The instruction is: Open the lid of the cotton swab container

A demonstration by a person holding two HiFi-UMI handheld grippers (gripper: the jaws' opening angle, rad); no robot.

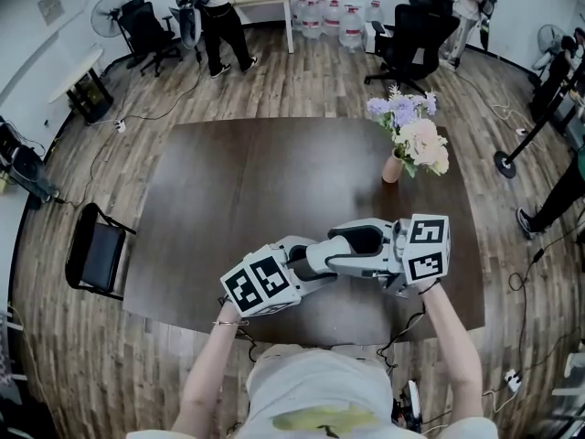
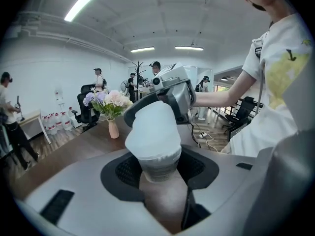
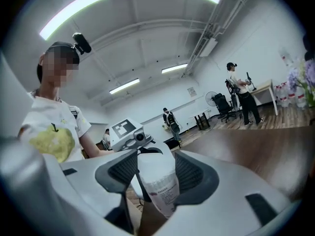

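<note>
The jaws of my left gripper (image 2: 160, 175), held over the dark table (image 1: 256, 181), are clamped on the body of the cotton swab container (image 2: 157, 161). My right gripper (image 3: 158, 173) faces it with its jaws spread wide. The container's far end stands between them unclamped, and the white lid (image 2: 151, 124) points toward the right gripper.

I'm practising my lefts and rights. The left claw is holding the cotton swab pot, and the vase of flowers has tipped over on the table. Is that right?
Not quite. The vase of flowers is not tipped over: it stands upright on the table, as the head view shows. The rest is right: the left claw is holding the cotton swab pot.
</note>
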